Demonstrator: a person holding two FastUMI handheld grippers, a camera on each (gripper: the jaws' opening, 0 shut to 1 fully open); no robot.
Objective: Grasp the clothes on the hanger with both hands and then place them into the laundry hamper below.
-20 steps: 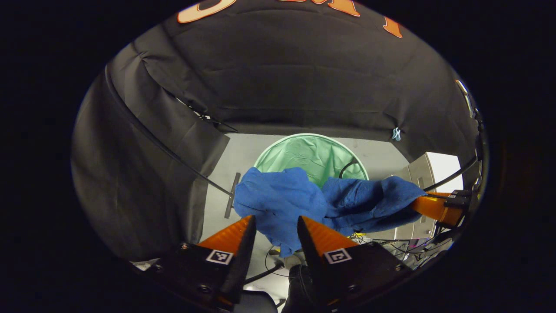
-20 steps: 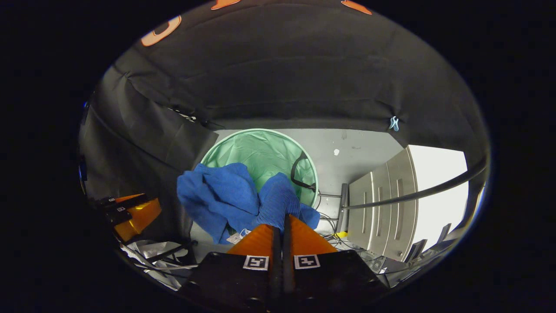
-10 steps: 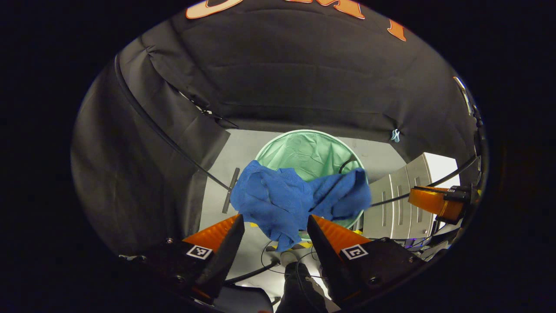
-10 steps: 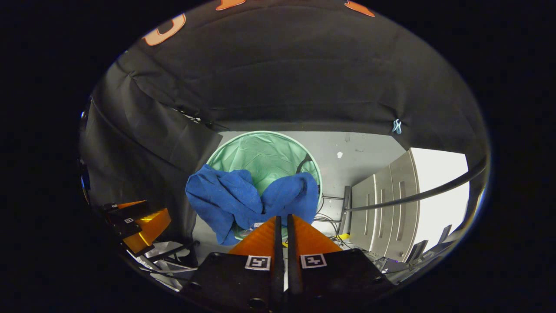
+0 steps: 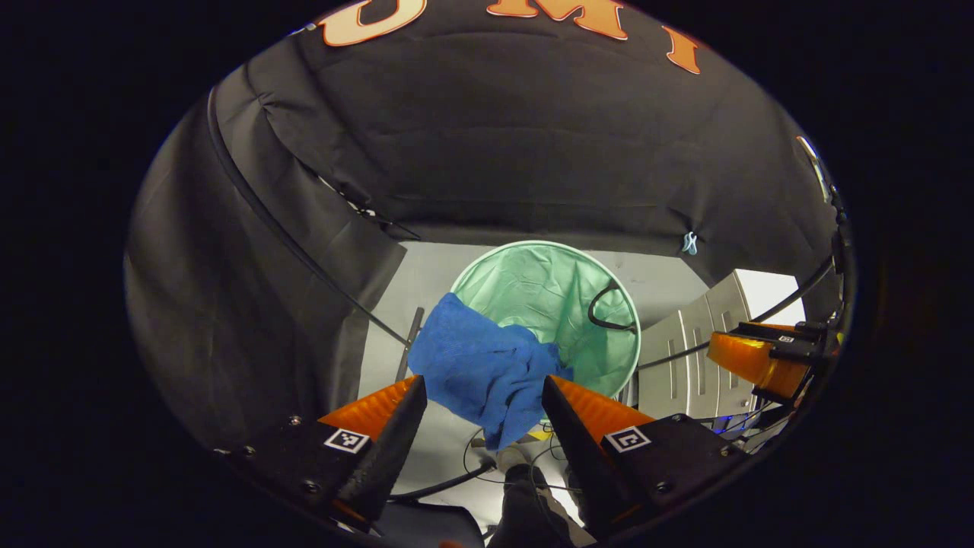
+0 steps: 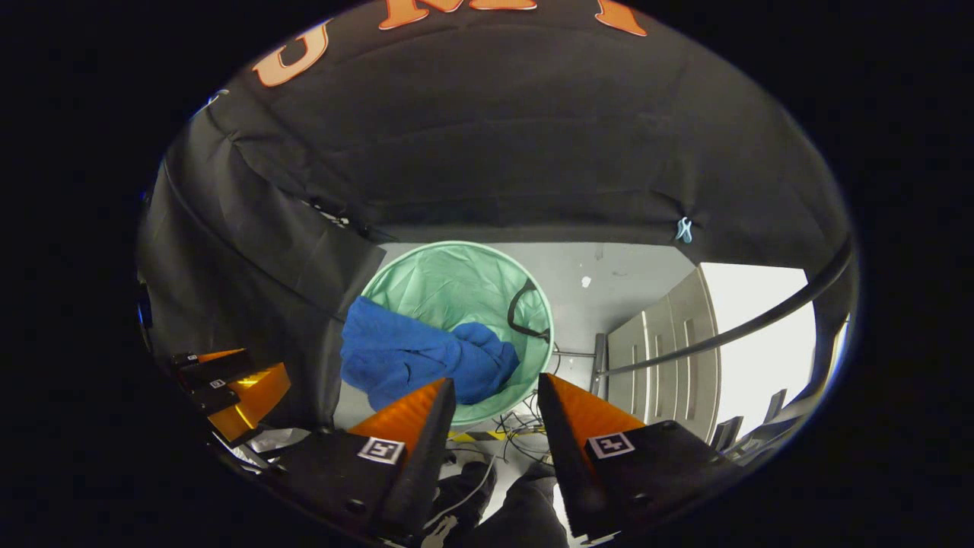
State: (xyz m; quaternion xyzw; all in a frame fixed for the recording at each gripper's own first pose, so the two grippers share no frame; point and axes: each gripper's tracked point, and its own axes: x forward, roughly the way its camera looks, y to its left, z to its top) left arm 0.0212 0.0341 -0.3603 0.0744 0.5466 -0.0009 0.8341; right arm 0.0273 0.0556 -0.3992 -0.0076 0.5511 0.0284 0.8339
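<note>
- The crumpled blue knitted garment [image 5: 487, 369] lies draped over the near-left rim of the round pale-green fabric laundry hamper [image 5: 567, 285]; part of it hangs inside the mouth and part spills outside toward the grey floor [image 5: 434, 266].
- In the right gripper view the same blue garment [image 6: 418, 358] sits on the hamper's left rim [image 6: 456, 285], with a bunched lobe resting inside the green lining.
- The left gripper [image 5: 483, 392] has its fingers spread wide apart; the cloth shows in the gap between them but lower down and farther off, so it looks released, not pinched.
- The right gripper [image 6: 494, 392] is likewise spread, with nothing between its fingers; it also shows at the right edge of the left gripper view [image 5: 761, 358], well apart from the cloth.
- The relation that matters: the garment lies straight ahead of and below the left gripper, and ahead and to the left of the right gripper, so the left one is the nearer.
- The bundle's long axis runs roughly across the rim, from the outer left edge in toward the hamper's centre.
- How much of the cloth's weight sits outside the rim is hard to judge through the fisheye; it may slide either way.
- If a nudge is needed, it probably falls to the left gripper, pushing the hanging edge forward and inward over the rim.
- A dark looped handle [image 5: 605, 308] hangs on the hamper's right inner wall, clear of the cloth.
</note>
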